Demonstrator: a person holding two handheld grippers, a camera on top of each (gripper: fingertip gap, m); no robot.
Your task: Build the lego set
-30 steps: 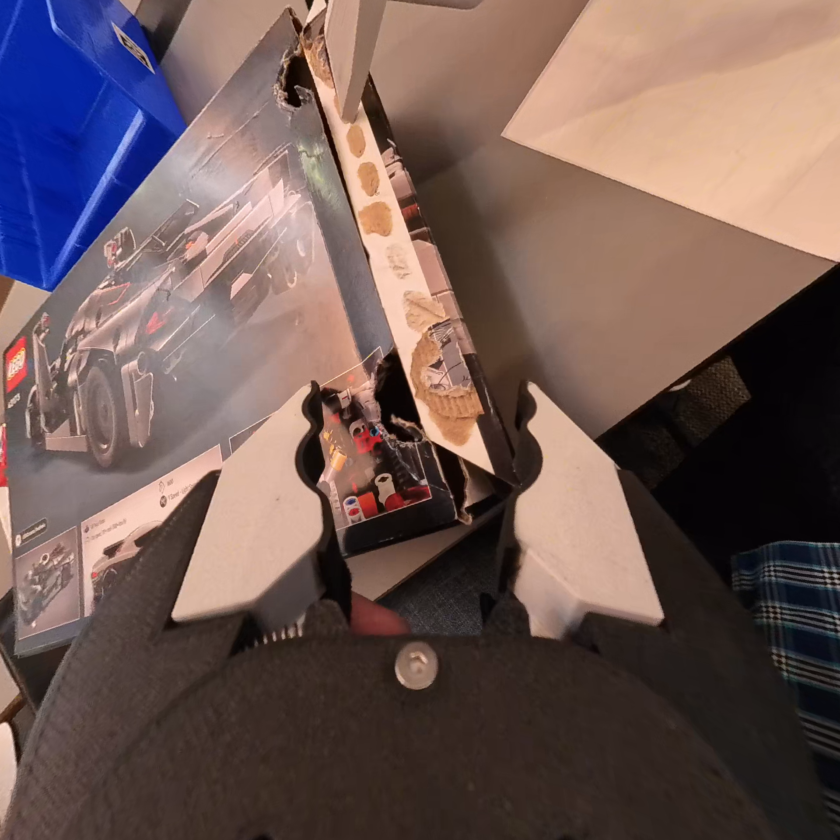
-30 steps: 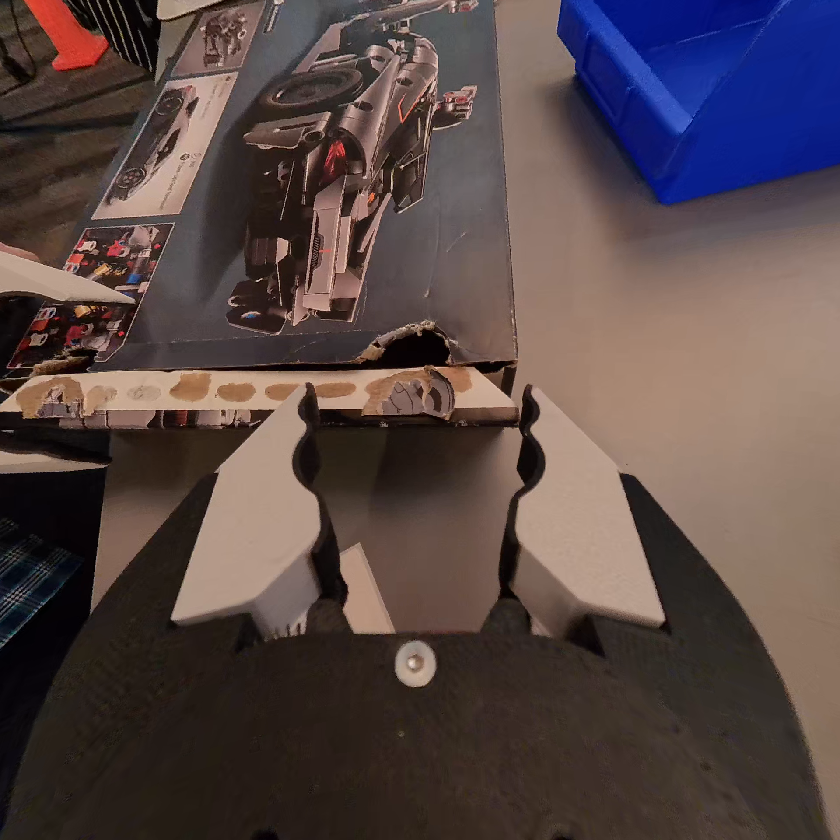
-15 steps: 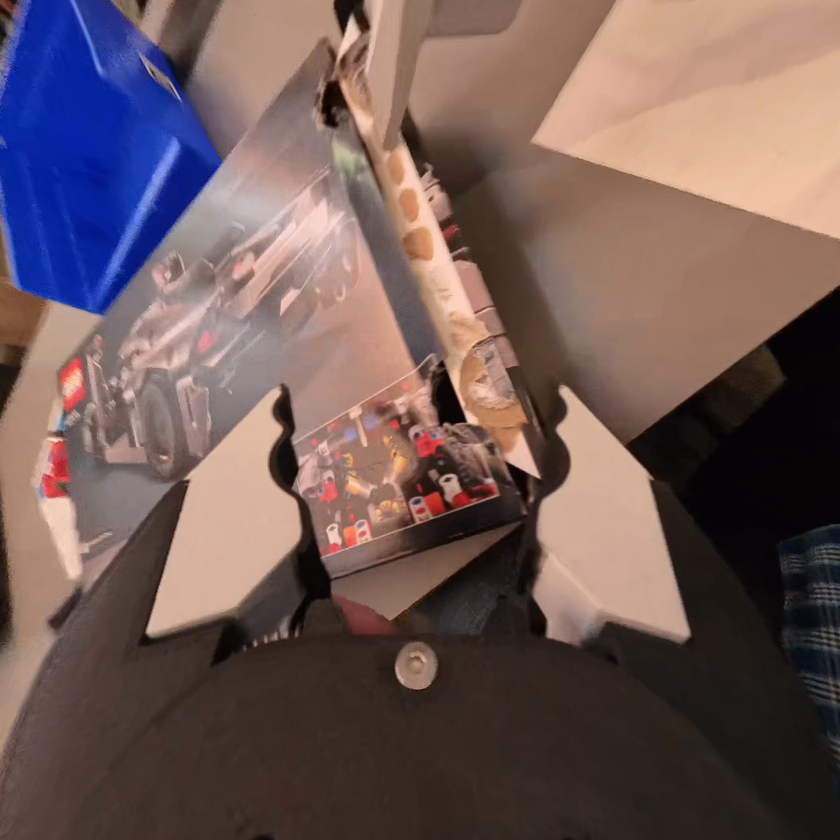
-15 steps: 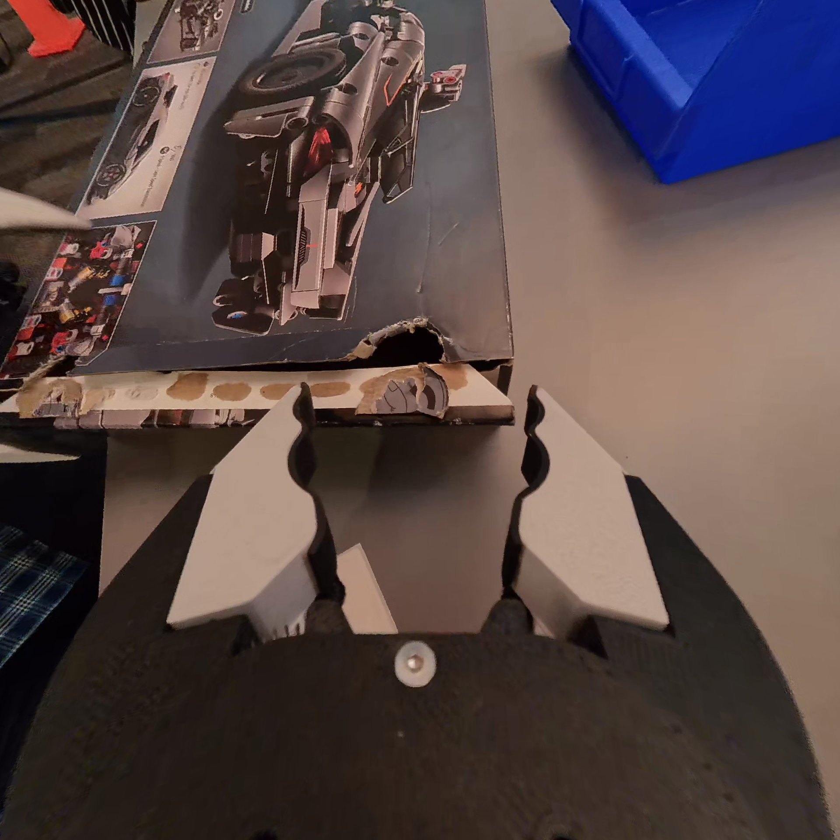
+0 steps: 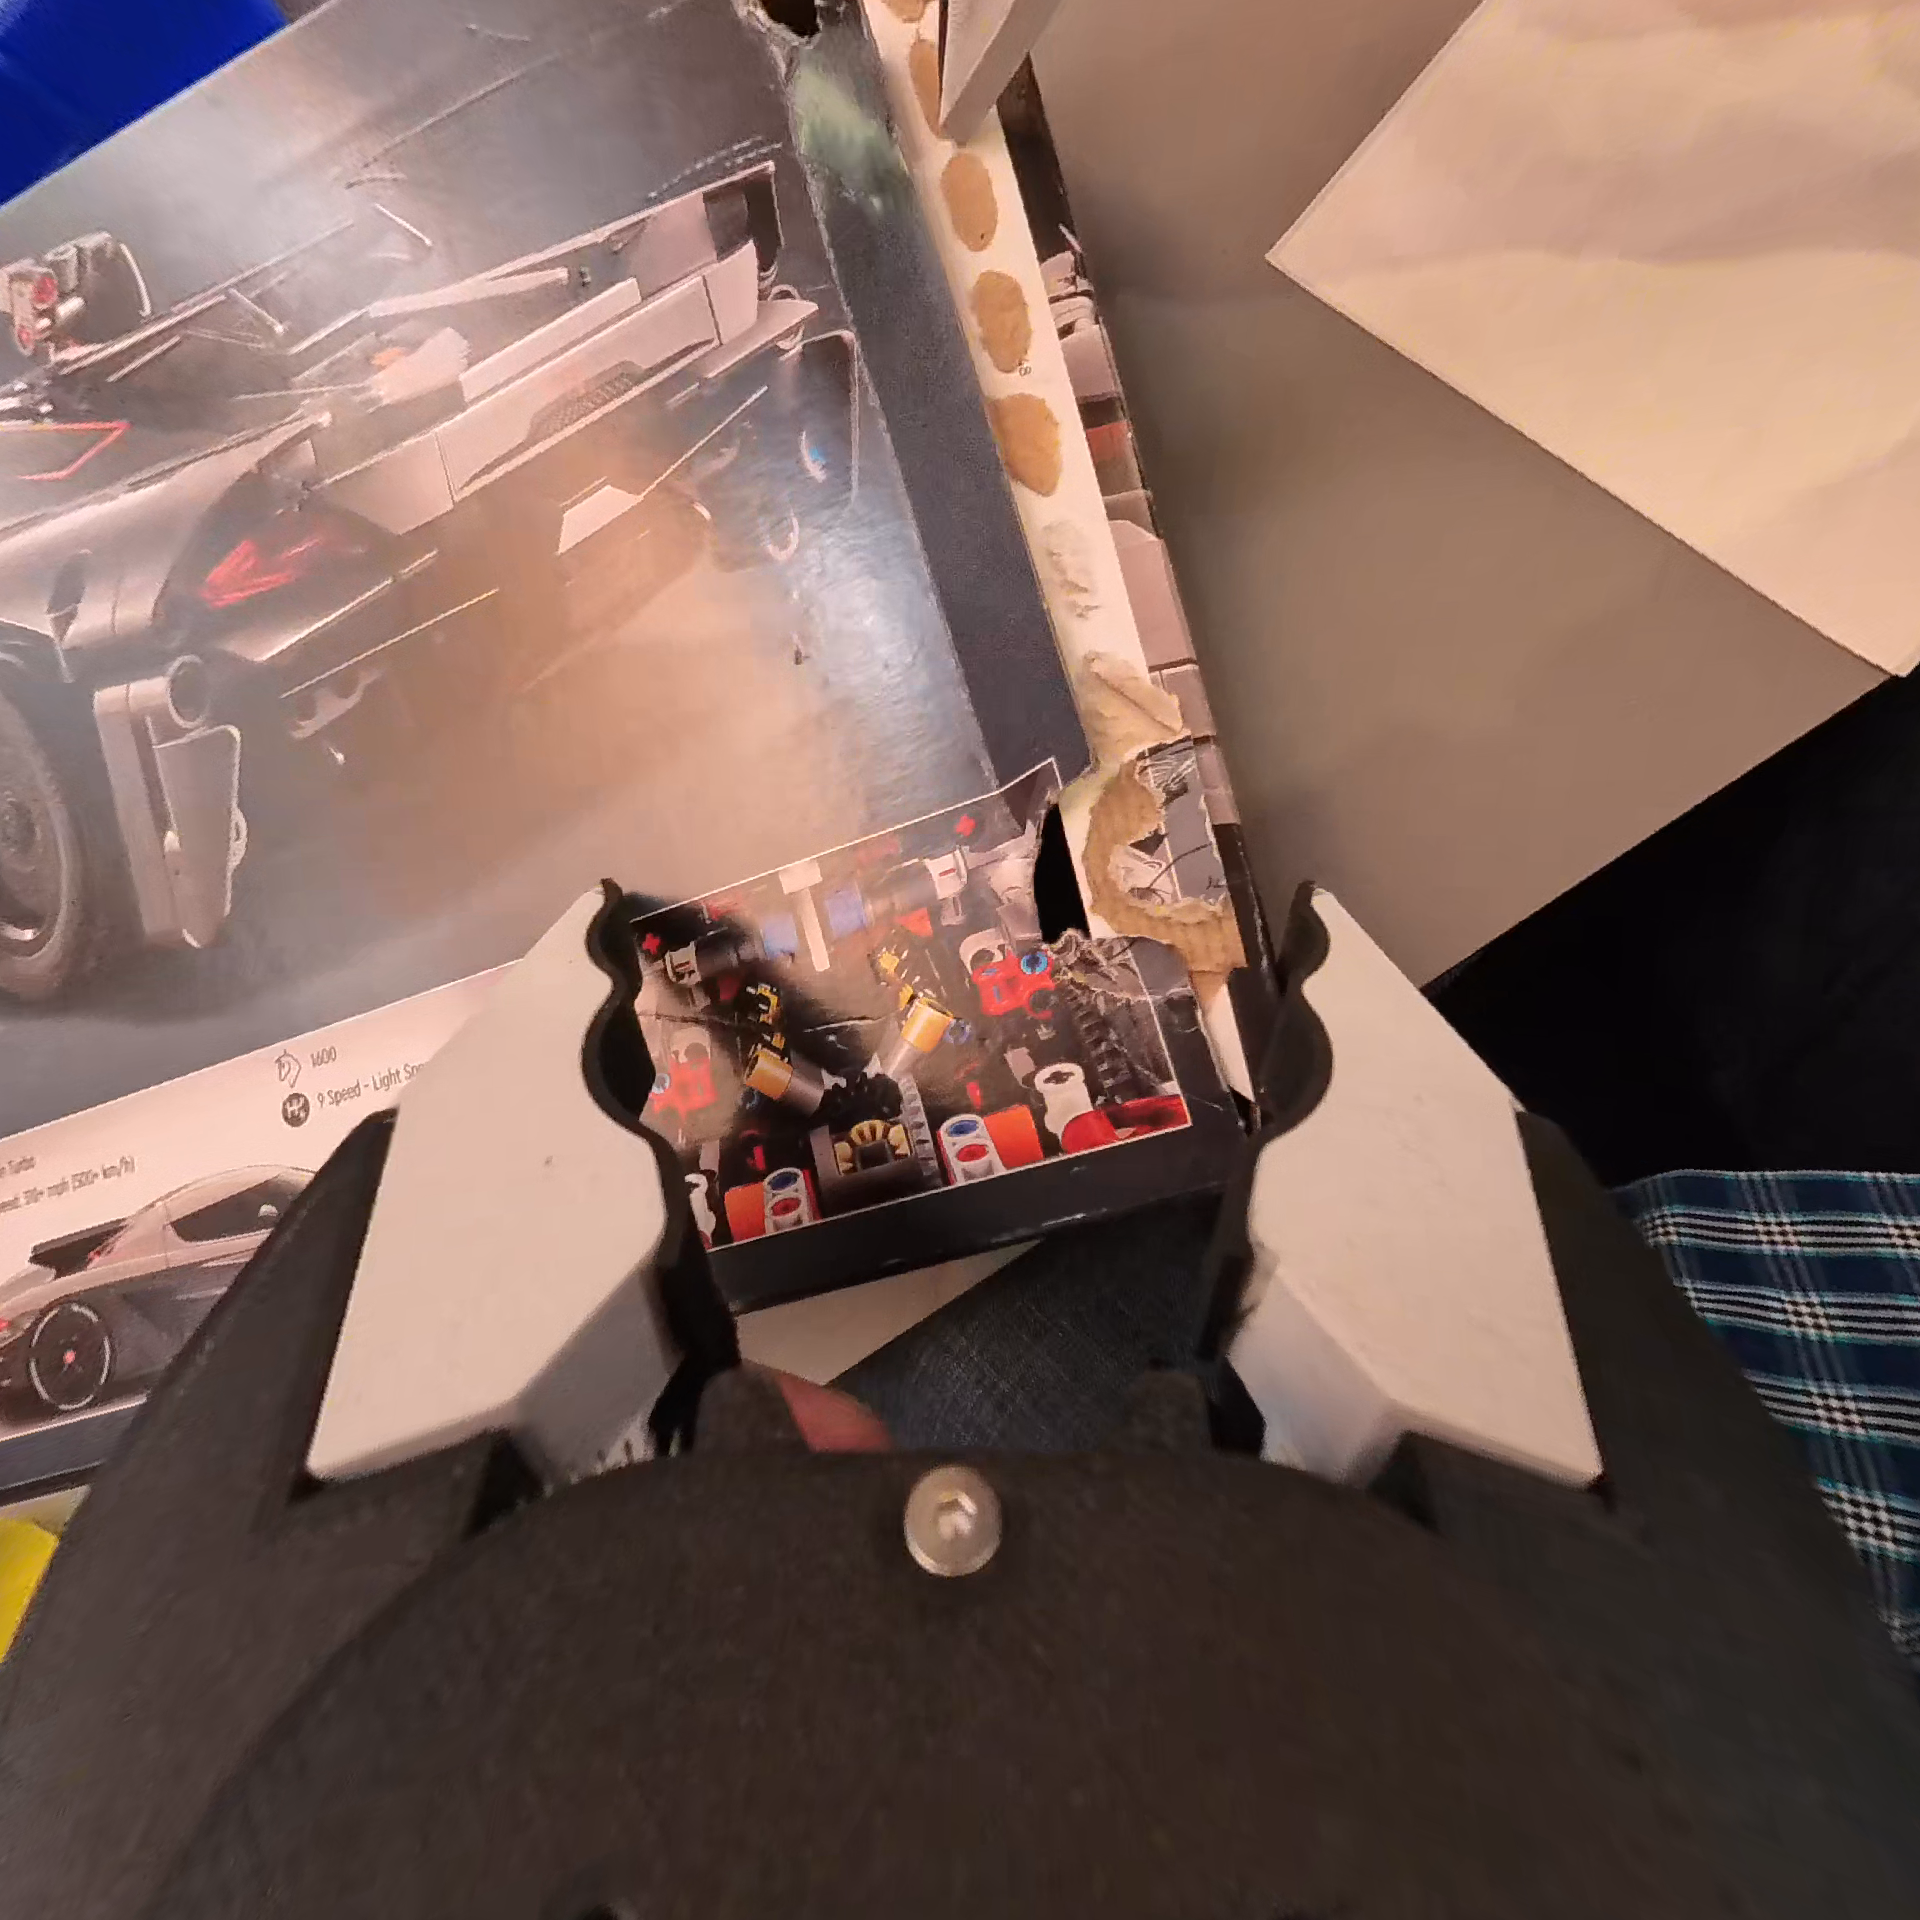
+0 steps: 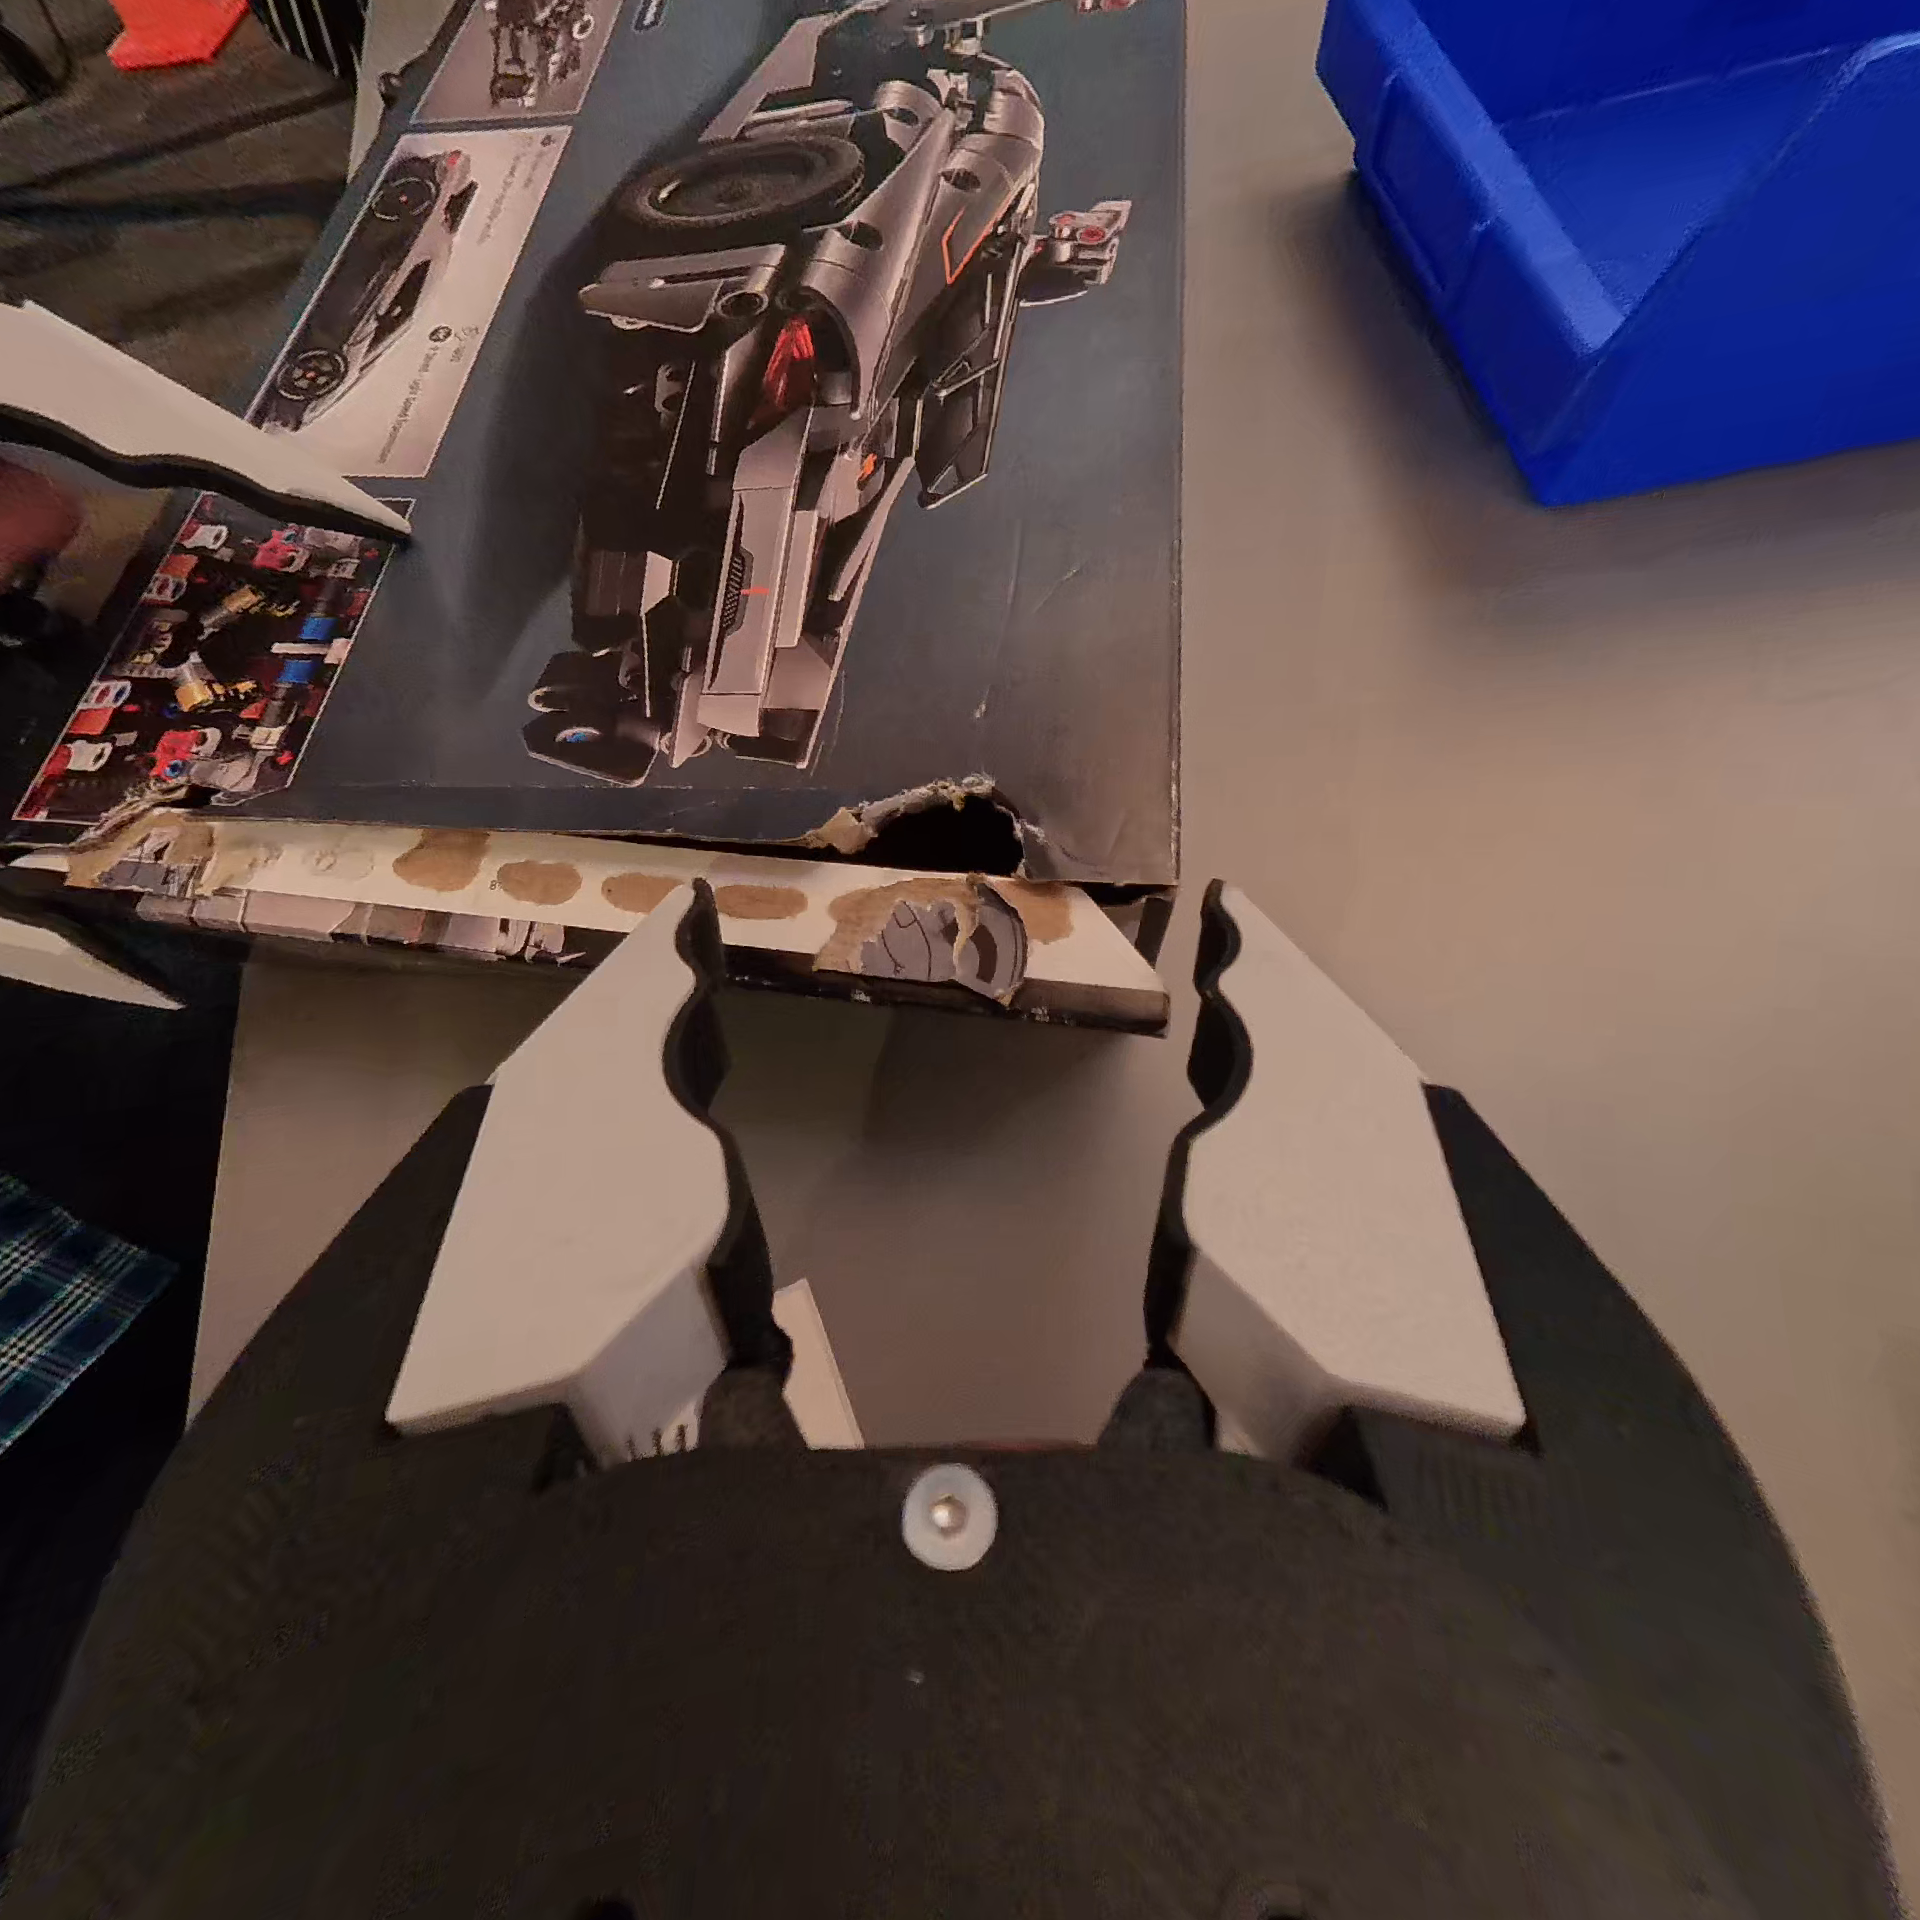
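Observation:
The lego set box (image 5: 540, 540) is dark blue with a grey car pictured on it and lies flat on the grey table (image 5: 1403, 644). Its torn end flap (image 5: 1023, 436) with brown glue patches hangs open. My left gripper (image 5: 956, 904) is open, with its fingers either side of the box's near corner, over the picture of small parts. In the right wrist view the box (image 6: 883, 468) lies ahead and my right gripper (image 6: 956, 894) is open, just in front of the torn flap (image 6: 644, 894). The left gripper's fingers (image 6: 208, 457) show at that view's left edge.
A blue bin (image 6: 1662, 260) stands on the table right of the box. A pale board (image 5: 1662, 260) lies beyond the flap side. A person's plaid sleeve (image 5: 1787, 1299) is by the table edge. An orange object (image 6: 166, 21) lies on the floor.
My left gripper has moved forward and down over the box's corner, so the box fills more of its view. My right gripper has edged closer to the flap.

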